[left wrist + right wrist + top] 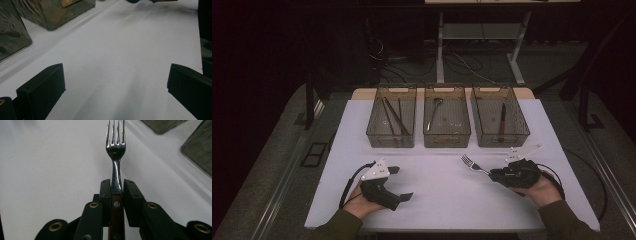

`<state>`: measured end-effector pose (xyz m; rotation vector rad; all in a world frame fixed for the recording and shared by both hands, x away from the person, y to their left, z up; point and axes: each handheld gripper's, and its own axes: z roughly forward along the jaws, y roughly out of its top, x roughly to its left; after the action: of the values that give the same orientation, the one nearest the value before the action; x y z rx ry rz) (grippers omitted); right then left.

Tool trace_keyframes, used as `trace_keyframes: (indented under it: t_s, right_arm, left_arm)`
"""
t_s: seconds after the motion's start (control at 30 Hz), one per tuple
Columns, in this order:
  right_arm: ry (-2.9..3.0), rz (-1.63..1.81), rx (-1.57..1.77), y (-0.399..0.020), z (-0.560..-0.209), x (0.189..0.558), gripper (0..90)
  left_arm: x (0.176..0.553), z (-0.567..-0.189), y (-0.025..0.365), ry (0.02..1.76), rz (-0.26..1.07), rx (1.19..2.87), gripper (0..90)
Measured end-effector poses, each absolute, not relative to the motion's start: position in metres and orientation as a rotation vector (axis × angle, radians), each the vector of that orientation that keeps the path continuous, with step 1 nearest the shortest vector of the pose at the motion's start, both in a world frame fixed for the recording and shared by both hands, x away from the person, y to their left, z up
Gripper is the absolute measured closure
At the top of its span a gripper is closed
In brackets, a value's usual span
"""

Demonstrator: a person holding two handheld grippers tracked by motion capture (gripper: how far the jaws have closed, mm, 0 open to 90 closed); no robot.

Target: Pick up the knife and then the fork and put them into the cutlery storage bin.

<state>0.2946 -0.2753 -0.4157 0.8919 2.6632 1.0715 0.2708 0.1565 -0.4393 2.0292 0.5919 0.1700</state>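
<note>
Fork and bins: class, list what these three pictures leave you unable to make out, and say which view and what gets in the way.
- Fork handle: right gripper view, the right gripper covers its sides and the bottom edge cuts it off.
- Fork tine tips: right gripper view, cut off by the top edge.
- Left bin contents: high view, thin dark pieces, too small and dim to identify.
- Bin: left gripper view, cut off by the left edge.

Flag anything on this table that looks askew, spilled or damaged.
Nothing stands out. The three bins sit in a tidy row with utensils inside, and the white table shows no spill. The right gripper holds the fork straight by its handle.
</note>
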Motion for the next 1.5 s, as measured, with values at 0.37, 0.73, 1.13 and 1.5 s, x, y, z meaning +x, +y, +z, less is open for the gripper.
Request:
trace_keyframes:
  t_s: [0.37,0.73,1.13,1.5]
  right_arm:
    - [2.598,1.11,0.915,-0.286,-0.399,0.303,77.5]
    - [2.54,1.161,0.939,-0.297,-0.385,0.313,77.5]
    - [2.465,1.181,1.004,-0.311,-0.364,0.339,77.5]
    - [2.43,1.138,1.058,-0.318,-0.349,0.366,77.5]
  left_arm:
    - [0.271,-0.44,0.156,0.596,0.168,2.027,0.5]
    - [0.271,-0.44,0.156,0.599,0.165,2.025,0.5]
    - [0.272,-0.44,0.158,0.597,0.166,2.032,0.5]
    - [0.272,-0.44,0.158,0.589,0.166,2.033,0.5]
